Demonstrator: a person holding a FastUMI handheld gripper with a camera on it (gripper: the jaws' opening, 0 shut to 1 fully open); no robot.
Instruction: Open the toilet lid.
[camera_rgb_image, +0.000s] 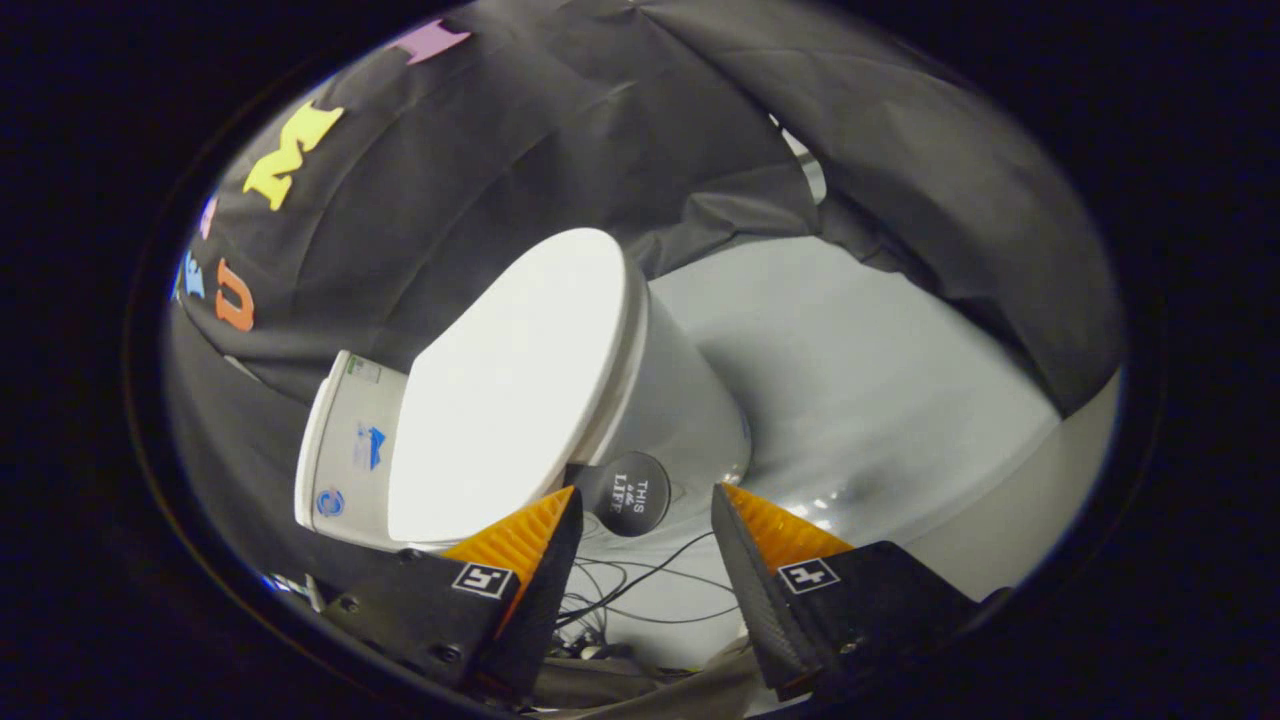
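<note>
Two fingers (580, 545) spread, gripping nothing | smooth oval toilet lid (510, 390) — glossy, closed | round tab (627, 493) between them

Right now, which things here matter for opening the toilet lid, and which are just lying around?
For the job:
- flat white plastic toilet lid, closed
- round black lift tab at its edge
- claw, open, tab just ahead of its fingers

Lying about:
- thin black cables on the floor
- white toilet tank

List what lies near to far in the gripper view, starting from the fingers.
Hand-held gripper, fingers open and holding nothing → cables on the floor between the fingers → round dark tab just ahead of the fingertips → closed toilet lid → tank → black cloth wall.
</note>
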